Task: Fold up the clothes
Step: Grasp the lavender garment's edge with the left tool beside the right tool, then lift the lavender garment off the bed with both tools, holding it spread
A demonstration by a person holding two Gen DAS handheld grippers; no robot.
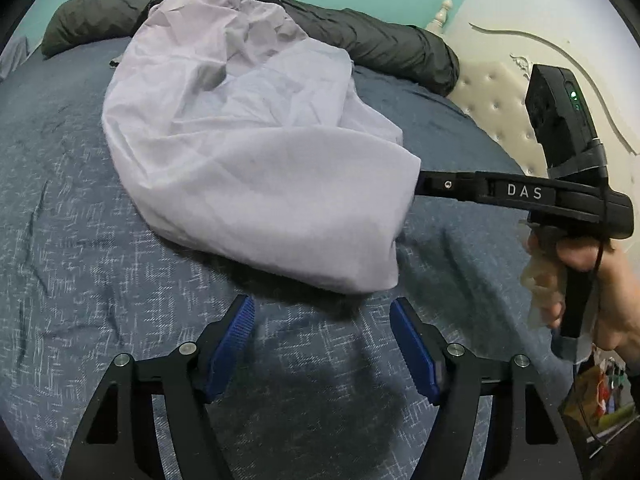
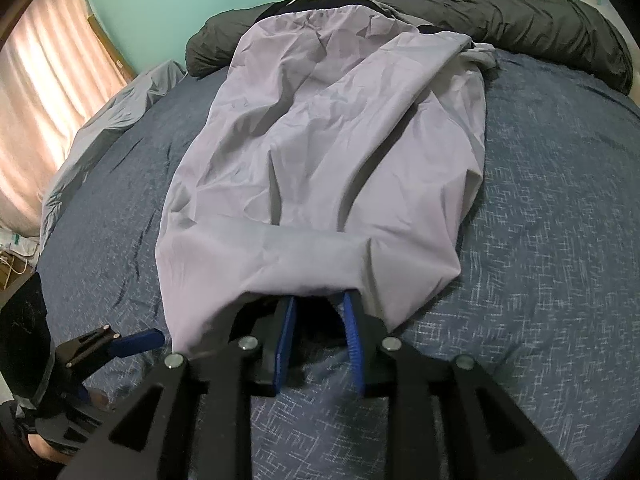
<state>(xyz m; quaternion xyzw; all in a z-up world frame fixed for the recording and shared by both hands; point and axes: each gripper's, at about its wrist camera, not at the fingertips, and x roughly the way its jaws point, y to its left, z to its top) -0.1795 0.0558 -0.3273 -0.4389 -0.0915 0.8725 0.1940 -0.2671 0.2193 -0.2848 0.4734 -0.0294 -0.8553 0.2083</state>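
Between the blue ribbed pads of the right claw [image 2: 318, 312], whose jaws stood narrowly apart, hung the near hem of one pale lilac garment [image 2: 320, 152]; whether the pads pinched the cloth could not be told. The left claw [image 1: 322, 312] stood wide and empty just short of that same hem, over the bed. The garment lay on the blue woven bedspread [image 2: 540, 240], its long axis running away from both claws toward a gathered far end. Thin and creased, it looked like light cotton. Beyond it stretched one dark quilted cover [image 2: 520, 20], rolled long across the bed. One hand [image 1: 580, 280] gripped the right claw's handle.
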